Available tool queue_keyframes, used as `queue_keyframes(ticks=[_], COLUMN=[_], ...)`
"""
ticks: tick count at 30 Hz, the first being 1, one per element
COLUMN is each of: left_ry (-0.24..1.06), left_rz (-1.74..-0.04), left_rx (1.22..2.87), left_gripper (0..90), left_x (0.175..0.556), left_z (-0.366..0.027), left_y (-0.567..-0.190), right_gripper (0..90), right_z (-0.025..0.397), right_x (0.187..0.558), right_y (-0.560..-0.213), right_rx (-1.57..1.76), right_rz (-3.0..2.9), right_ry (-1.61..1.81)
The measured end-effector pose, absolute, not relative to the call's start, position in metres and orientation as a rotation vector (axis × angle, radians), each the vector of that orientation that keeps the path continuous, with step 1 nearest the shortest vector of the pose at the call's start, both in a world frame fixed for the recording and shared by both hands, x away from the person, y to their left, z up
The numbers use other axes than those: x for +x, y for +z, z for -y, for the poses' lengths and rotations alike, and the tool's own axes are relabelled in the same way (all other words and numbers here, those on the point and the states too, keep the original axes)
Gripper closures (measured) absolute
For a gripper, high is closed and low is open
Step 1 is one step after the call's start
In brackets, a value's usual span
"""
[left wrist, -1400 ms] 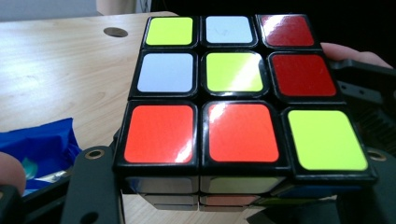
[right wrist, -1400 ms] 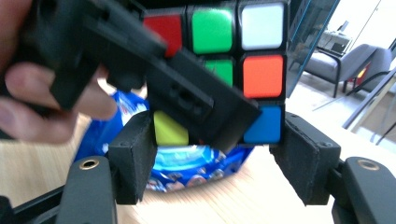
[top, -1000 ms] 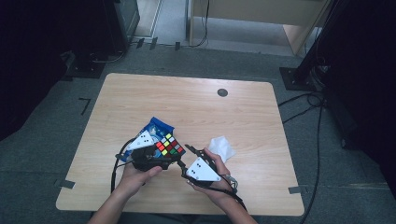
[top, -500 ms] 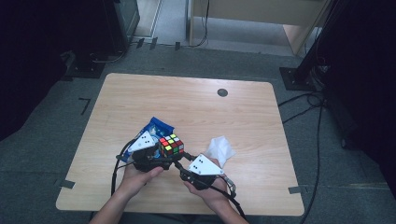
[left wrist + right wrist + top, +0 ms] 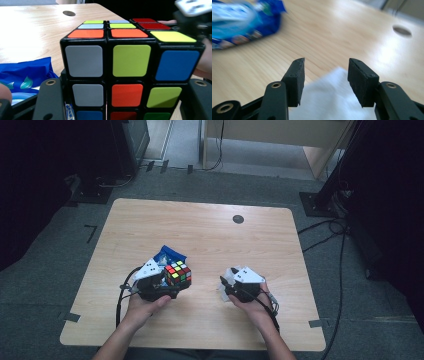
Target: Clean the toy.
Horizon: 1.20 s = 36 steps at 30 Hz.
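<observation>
Tabletop [image 5: 210, 230]: light wood, rounded corners, one dark round grommet hole [image 5: 238, 219] at far right. Lying on it: blue packet [image 5: 170, 254], near left; white tissue, apparently crumpled [image 5: 332, 100], near right.

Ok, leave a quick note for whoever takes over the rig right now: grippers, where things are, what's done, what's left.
Left gripper: shut on the puzzle cube, held just above the table at front left.
Right gripper: jaws open, nothing between them, poised over the white tissue at front right.
Blue packet: lying on the table just behind the cube.
Done: cube gripped.
Left: the tissue is not yet picked up; probably close on it next, perhaps to wipe the cube.
</observation>
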<state>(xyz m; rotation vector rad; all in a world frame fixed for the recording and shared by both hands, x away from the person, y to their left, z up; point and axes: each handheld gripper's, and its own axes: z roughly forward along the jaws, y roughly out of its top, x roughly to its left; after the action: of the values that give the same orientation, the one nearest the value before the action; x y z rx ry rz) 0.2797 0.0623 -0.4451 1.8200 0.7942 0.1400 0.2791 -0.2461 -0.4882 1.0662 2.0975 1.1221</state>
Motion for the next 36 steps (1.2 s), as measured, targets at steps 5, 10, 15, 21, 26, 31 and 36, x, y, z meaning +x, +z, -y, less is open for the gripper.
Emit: queue_keyframes(ticks=[5,10,15,21,26,31,36], left_ry=[0.138,0.139,0.140,0.137,0.141,0.148,0.162], left_rz=[-0.785,-0.780,-0.777,-0.771,-0.750,-0.733,-0.712], left_rx=[1.834,1.844,1.847,1.851,1.866,1.881,1.906], left_gripper=[33.6,33.6,33.6,33.6,33.6,33.7,33.7], left_x=[0.279,0.278,0.277,0.276,0.276,0.274,0.272], left_z=[-0.061,-0.059,-0.059,-0.057,-0.055,-0.051,-0.046], left_y=[-0.446,-0.447,-0.448,-0.448,-0.448,-0.449,-0.452], right_gripper=[42.8,41.4,40.4,51.3,81.8,86.9,86.9], right_z=[0.254,0.257,0.265,0.268,0.269,0.256,0.236], right_x=[0.291,0.297,0.300,0.298,0.296,0.288,0.270], right_y=[-0.509,-0.517,-0.521,-0.522,-0.518,-0.504,-0.462], right_rx=[1.119,1.173,1.252,1.247,1.276,1.190,1.066], right_rz=[-2.206,-2.230,-2.229,-2.221,-2.230,-2.216,-2.124], right_ry=[1.048,1.005,1.055,1.061,1.035,1.070,1.338])
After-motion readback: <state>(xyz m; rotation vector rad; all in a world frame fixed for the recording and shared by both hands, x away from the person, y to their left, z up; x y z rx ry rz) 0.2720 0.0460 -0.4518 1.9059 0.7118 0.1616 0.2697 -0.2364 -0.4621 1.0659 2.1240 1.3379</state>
